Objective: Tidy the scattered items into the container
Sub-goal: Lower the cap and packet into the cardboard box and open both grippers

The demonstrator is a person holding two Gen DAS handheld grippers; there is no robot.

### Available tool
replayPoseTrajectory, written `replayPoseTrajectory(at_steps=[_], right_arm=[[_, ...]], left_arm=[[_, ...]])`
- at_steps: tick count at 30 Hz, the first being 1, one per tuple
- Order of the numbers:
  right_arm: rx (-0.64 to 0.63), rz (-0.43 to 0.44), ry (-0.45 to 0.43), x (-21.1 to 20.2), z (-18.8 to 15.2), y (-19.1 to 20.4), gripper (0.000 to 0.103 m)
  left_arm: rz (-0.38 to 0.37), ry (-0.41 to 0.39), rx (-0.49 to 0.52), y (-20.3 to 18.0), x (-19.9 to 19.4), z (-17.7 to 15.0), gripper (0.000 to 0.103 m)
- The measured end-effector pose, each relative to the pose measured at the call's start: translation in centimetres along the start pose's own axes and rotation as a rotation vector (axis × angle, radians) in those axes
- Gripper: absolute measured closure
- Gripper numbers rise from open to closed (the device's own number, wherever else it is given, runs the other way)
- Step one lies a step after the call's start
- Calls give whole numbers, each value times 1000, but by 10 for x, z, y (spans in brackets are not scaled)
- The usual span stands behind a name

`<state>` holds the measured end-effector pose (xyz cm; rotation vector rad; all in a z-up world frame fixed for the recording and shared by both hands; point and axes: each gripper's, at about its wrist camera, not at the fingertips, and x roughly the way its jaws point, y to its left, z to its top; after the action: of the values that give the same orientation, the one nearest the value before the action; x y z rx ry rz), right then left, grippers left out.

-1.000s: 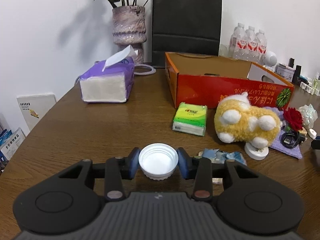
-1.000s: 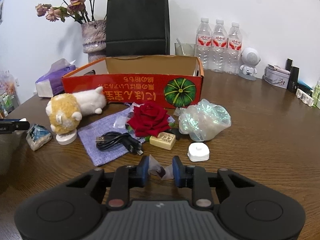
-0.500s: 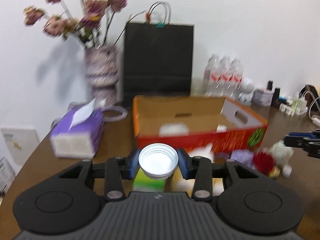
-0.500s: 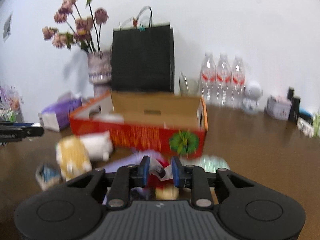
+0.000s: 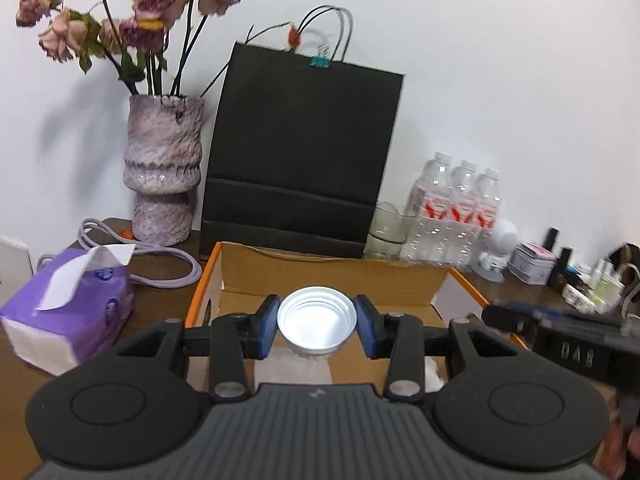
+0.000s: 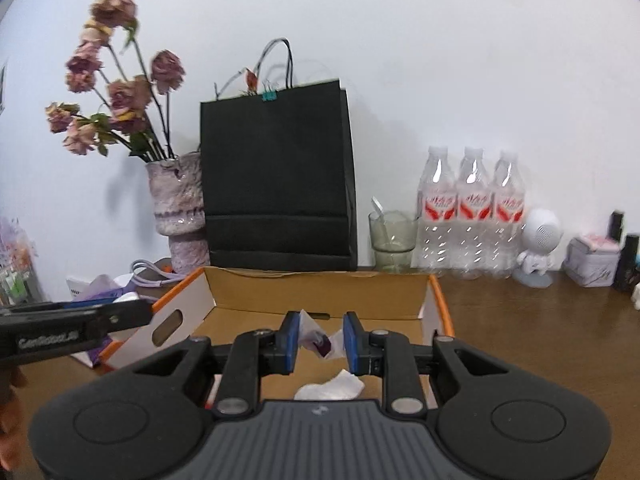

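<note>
My left gripper (image 5: pixel 317 327) is shut on a white bottle cap (image 5: pixel 317 322) and holds it over the open orange cardboard box (image 5: pixel 328 276). My right gripper (image 6: pixel 319 342) holds a small clear wrapper with a dark purple bit (image 6: pixel 320 341) over the same box (image 6: pixel 316 292); its jaws look slightly parted and the wrapper seems loose between them. White crumpled items (image 6: pixel 330 390) lie on the box floor. The right gripper also shows at the right edge of the left wrist view (image 5: pixel 560 340).
Behind the box stand a black paper bag (image 5: pixel 300 160), a vase of dried roses (image 5: pixel 164 176), a glass (image 6: pixel 390 240) and three water bottles (image 6: pixel 470 216). A purple tissue pack (image 5: pixel 68 308) lies left of the box. Small items line the right back edge.
Both grippers have risen from the tabletop and moved forward over the box, carrying the cap and the wrapper. The right jaws appear wider than before.
</note>
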<state>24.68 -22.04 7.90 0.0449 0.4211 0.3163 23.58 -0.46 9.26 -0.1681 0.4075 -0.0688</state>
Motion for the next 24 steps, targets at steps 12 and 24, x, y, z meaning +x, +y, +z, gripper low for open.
replayPoseTrajectory(at_steps=[12,24], right_arm=[[41,-1,110,39,-20,-14,81],[-5,-53,127,38,-13,-9,0]], left_arm=[[57,94,34,-3,41,-18,60],[139,57,36,-1,29,-12,0]])
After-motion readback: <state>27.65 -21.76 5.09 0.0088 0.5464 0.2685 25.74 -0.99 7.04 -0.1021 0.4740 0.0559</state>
